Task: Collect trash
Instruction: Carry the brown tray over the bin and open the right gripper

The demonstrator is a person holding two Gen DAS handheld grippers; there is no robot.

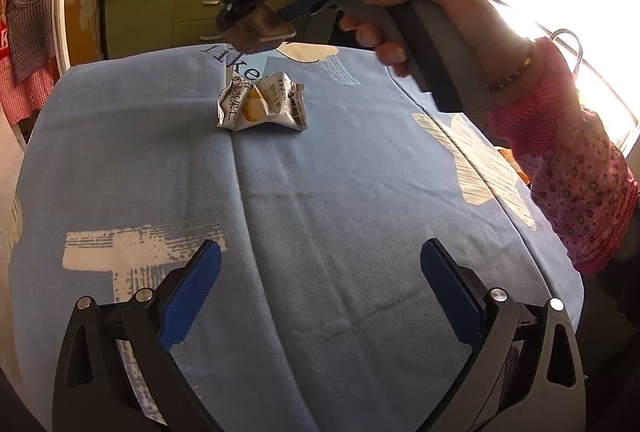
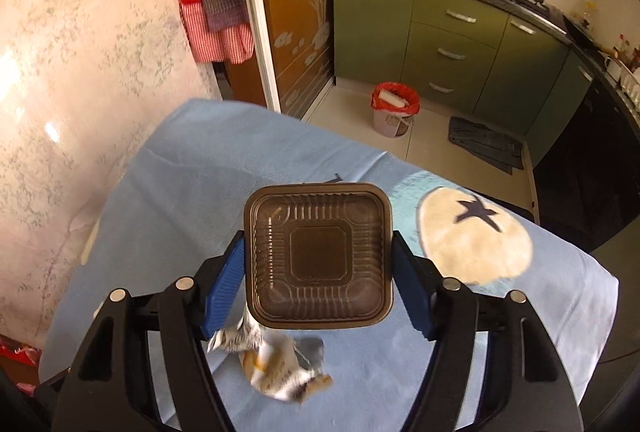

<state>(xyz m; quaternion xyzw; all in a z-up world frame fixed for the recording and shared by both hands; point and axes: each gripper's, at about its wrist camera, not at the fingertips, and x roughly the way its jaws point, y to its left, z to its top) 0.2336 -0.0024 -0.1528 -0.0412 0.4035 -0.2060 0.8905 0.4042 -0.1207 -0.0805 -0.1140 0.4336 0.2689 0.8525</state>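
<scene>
Right gripper (image 2: 318, 274) pinches a brown plastic tray (image 2: 318, 254) between its blue pads, one pad on each side wall, tray lifted clear of the blue tablecloth (image 2: 192, 168). Crumpled wrapper (image 2: 276, 368) lies on the cloth below the tray, just under and behind the jaws, not touched. Left gripper (image 1: 320, 292) hovers with jaws spread wide, nothing between them, only cloth. From the left wrist view the wrapper (image 1: 262, 106) sits well ahead of the left jaws, under the tray (image 1: 260, 32). A hand (image 1: 420, 16) holds the right gripper's handle. Bin with red bag (image 2: 394, 110) stands on the floor far beyond the right jaws.
</scene>
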